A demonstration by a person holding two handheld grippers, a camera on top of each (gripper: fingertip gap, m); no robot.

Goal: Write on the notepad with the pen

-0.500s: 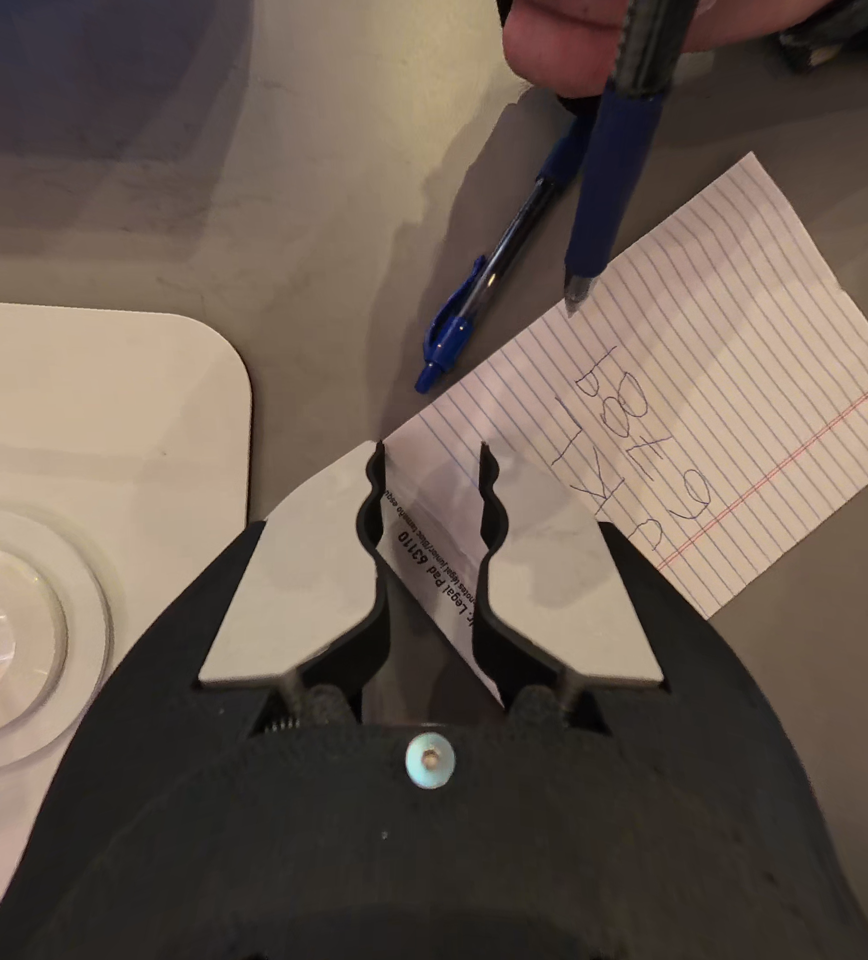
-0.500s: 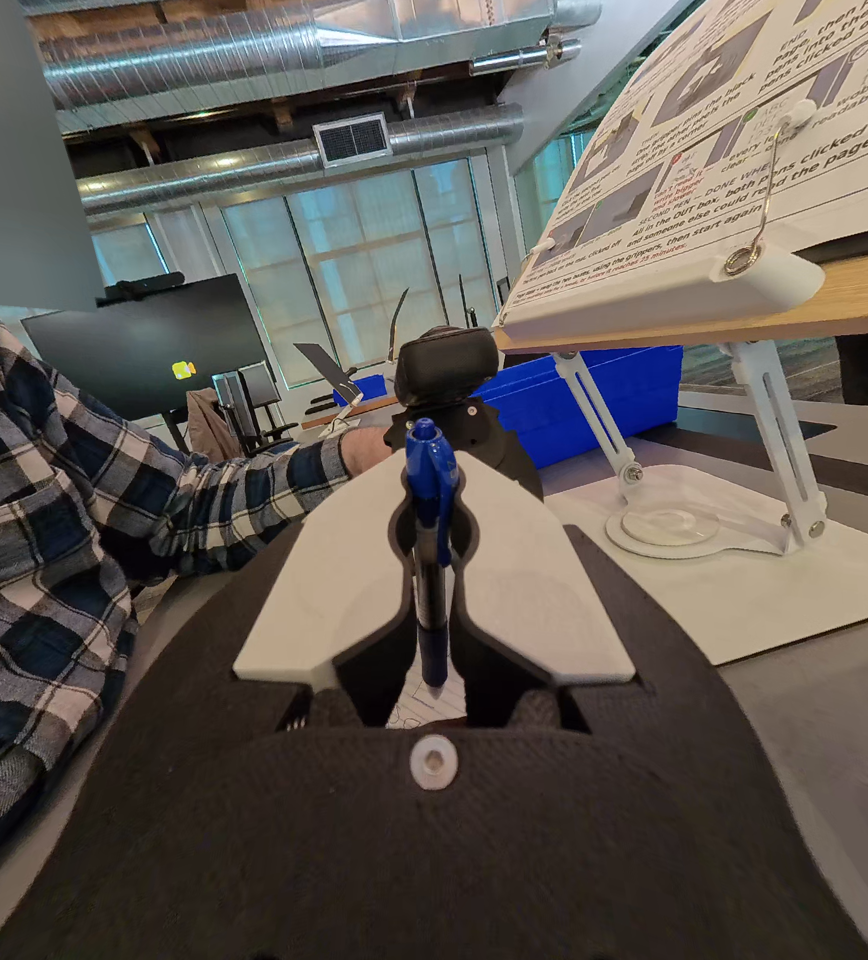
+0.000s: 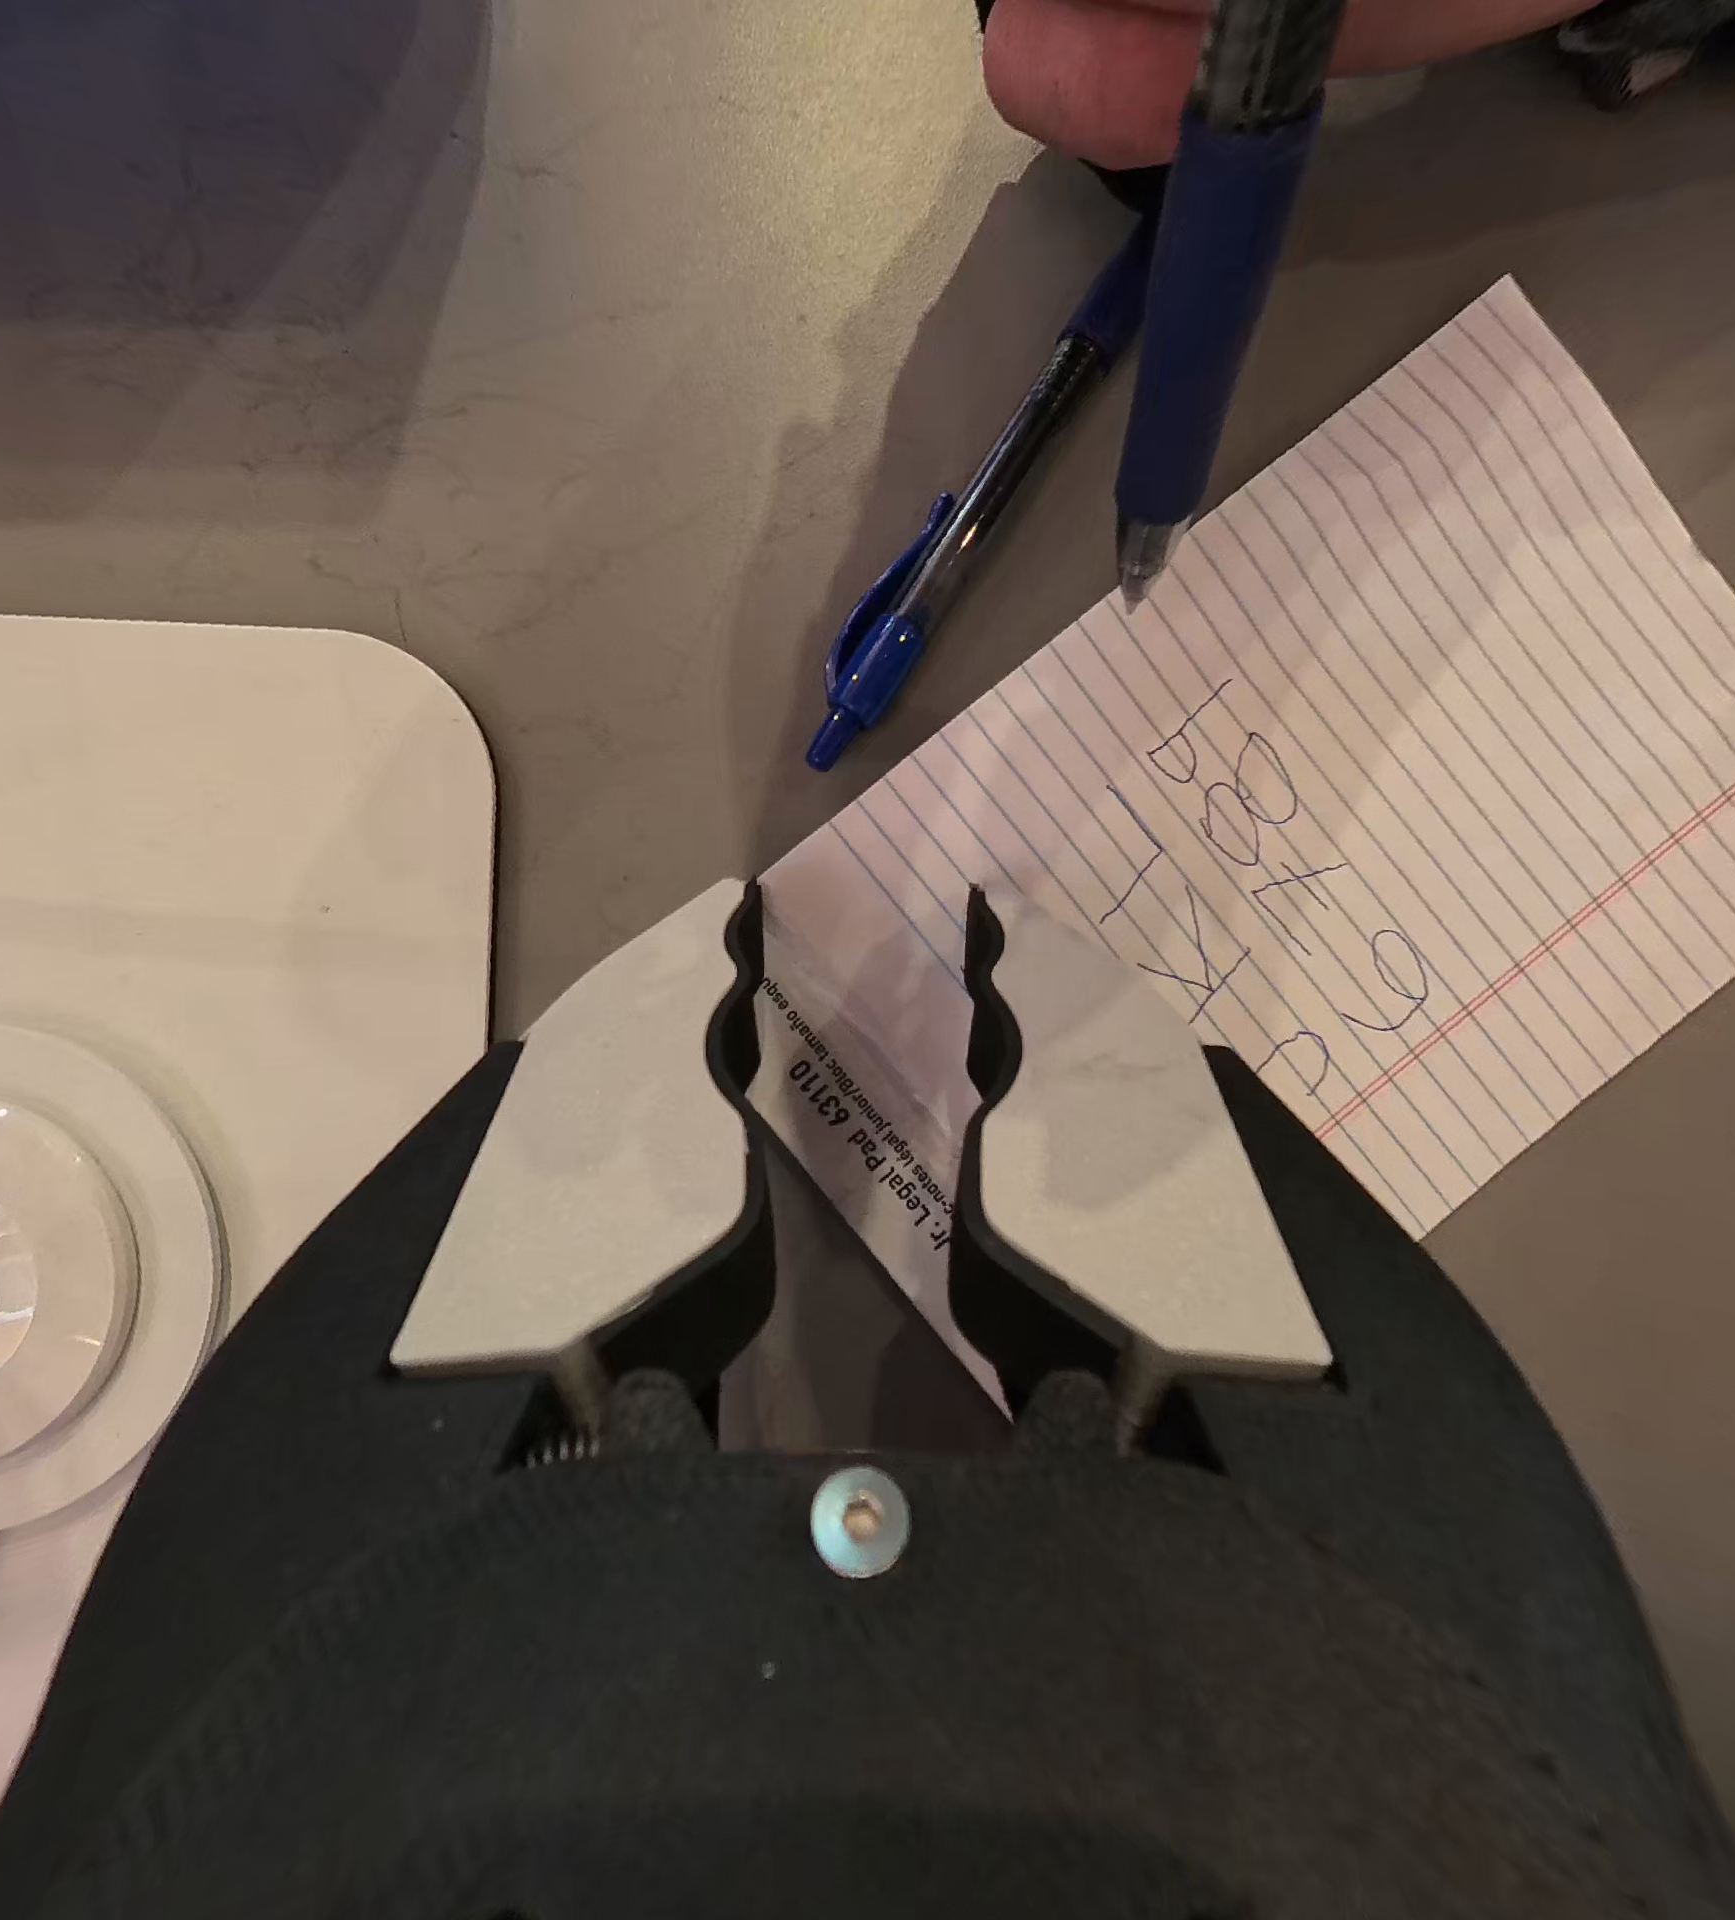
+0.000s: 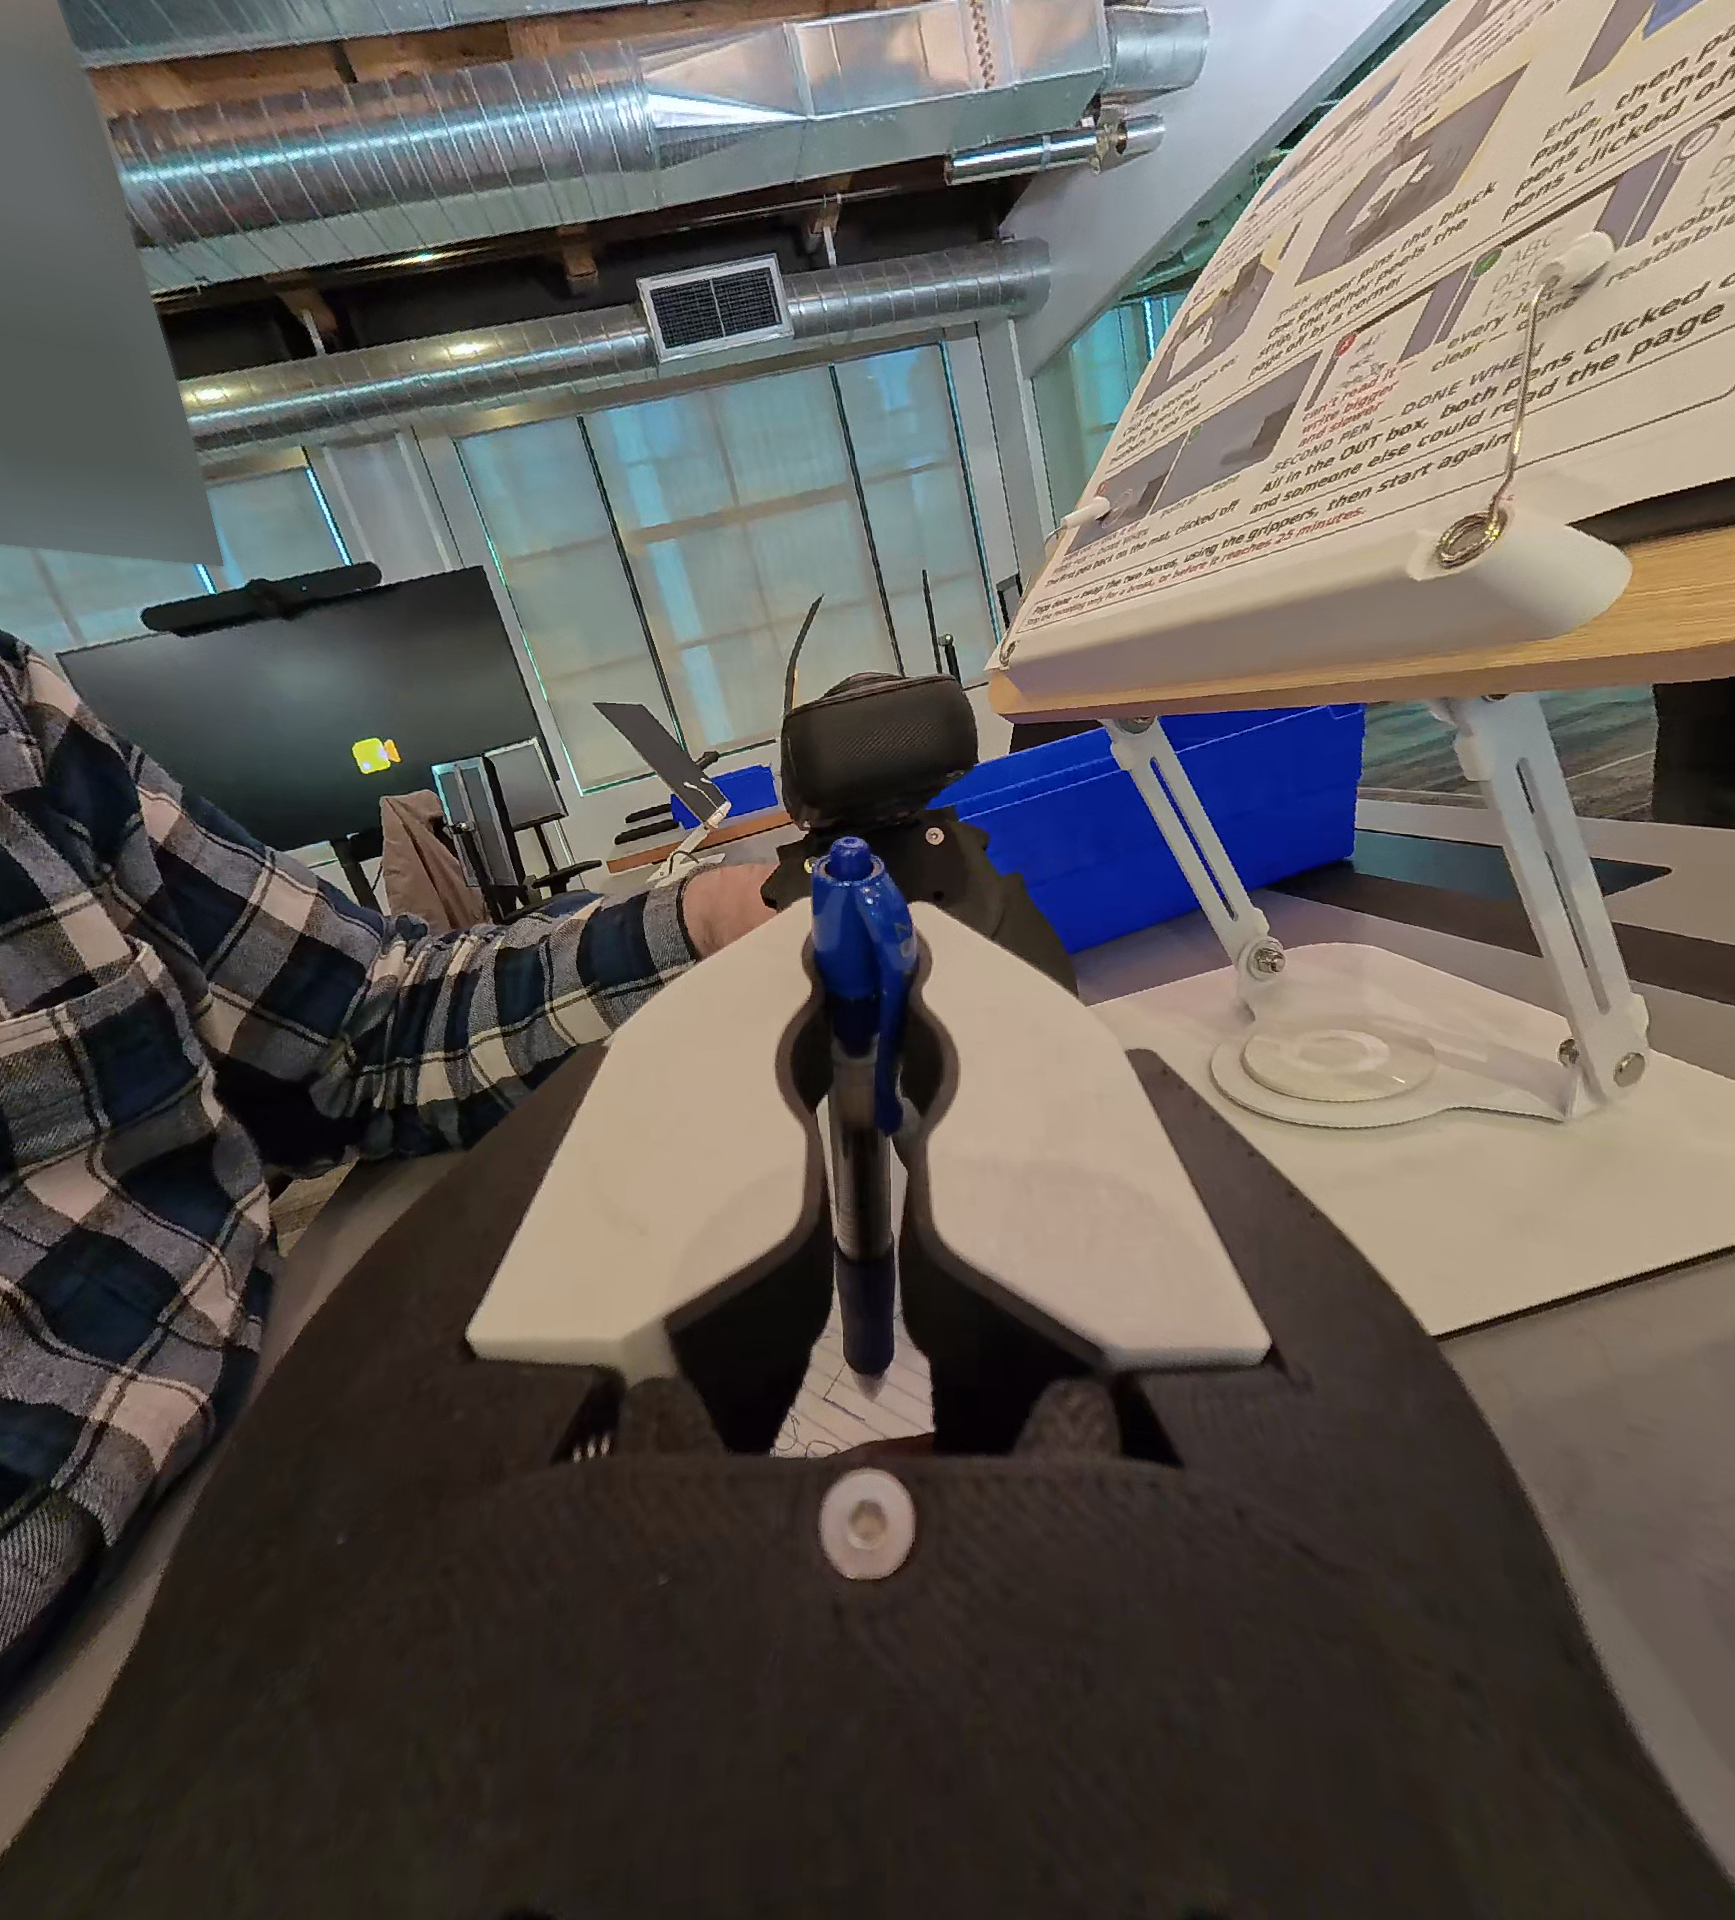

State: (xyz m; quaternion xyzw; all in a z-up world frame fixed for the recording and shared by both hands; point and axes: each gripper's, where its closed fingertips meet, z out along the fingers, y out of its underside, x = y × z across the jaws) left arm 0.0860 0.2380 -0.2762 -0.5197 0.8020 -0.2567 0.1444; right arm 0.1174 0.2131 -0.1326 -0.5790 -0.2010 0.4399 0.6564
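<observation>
- Pinning seems to be the left gripper's [image 3: 863, 894] job: its fingers [image 3: 624, 1122] stand apart over the near corner of the notepad [image 3: 1362, 831], nothing between them but paper. Whether they press on the page or only hover cannot be told from above.
- The right gripper [image 4: 868, 997] is clamped narrowly on a blue pen [image 4: 858, 1143], pads against the barrel. The pen runs down through the jaws, clicker end up at 12 o'clock, tip toward the paper at 6 o'clock. That near-upright hold would suit writing.
- From the left wrist view, the same pen [image 3: 1206, 343] comes in from 1 o'clock, its tip at or just above the notepad's far edge, away from the marks already on the page. Contact cannot be judged.
- A second pen [image 3: 956, 561] lies on the grey table [image 3: 427, 364] at 12 o'clock, just beside the notepad, unused.
- A hand [image 3: 1081, 73] at 1 o'clock is cut off by the frame edge.
- The white stand base [image 3: 219, 831] at 9 o'clock is cropped.
- Only a sliver of lined paper [image 4: 842, 1413] shows below the right jaws.
</observation>
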